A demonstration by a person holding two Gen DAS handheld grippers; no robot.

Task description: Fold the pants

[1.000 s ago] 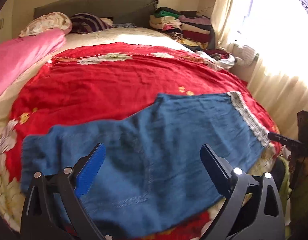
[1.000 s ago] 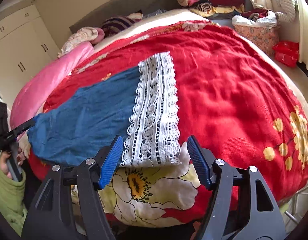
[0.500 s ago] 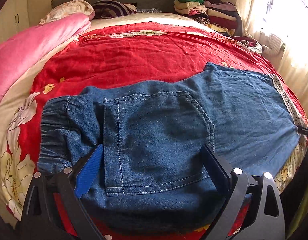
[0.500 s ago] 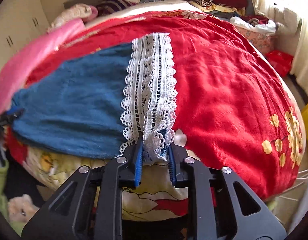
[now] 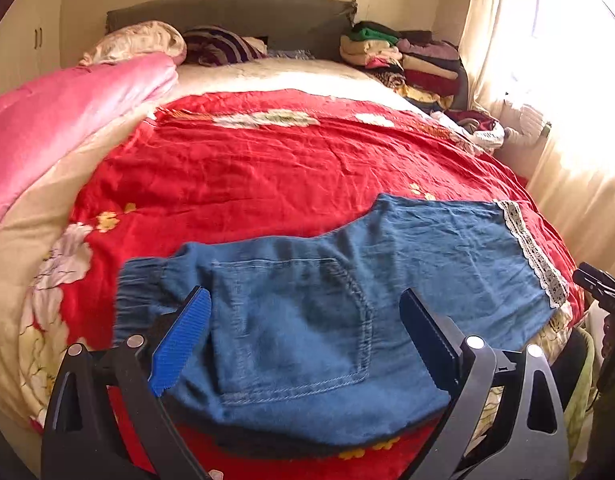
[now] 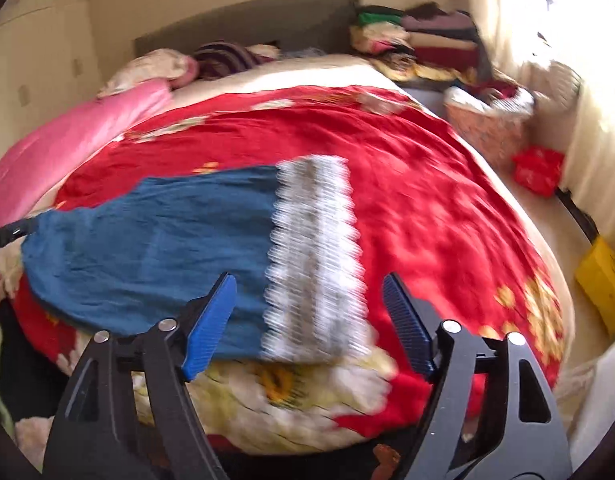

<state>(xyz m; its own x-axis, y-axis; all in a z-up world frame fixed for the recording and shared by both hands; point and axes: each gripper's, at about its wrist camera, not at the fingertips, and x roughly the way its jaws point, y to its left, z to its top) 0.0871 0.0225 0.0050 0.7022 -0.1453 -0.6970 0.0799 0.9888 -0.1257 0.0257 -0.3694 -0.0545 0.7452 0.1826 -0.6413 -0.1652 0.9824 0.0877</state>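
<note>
Blue denim pants [image 5: 327, 304] lie flat across the near edge of the red bedspread [image 5: 267, 172], back pocket up, elastic waist at the left, white lace hem [image 5: 535, 252] at the right. My left gripper [image 5: 307, 320] hovers open above the pocket end, nothing between its pads. In the right wrist view the same pants [image 6: 159, 248] stretch leftward, and the lace hem [image 6: 315, 256] lies flat. My right gripper [image 6: 309, 320] is over that hem; its jaws are opening and clear of the lace. This view is blurred by motion.
A pink quilt [image 5: 55, 120] lies along the bed's left side. Pillows and a stack of folded clothes [image 5: 403, 60] sit by the headboard. A patterned basket [image 6: 487, 120] and red bag [image 6: 539, 168] stand on the floor at right, beside bright curtains.
Half a second ago my right gripper was shut on the lace hem; it has let go and pulled back and up. The left gripper stayed open and drew back from the pocket.
</note>
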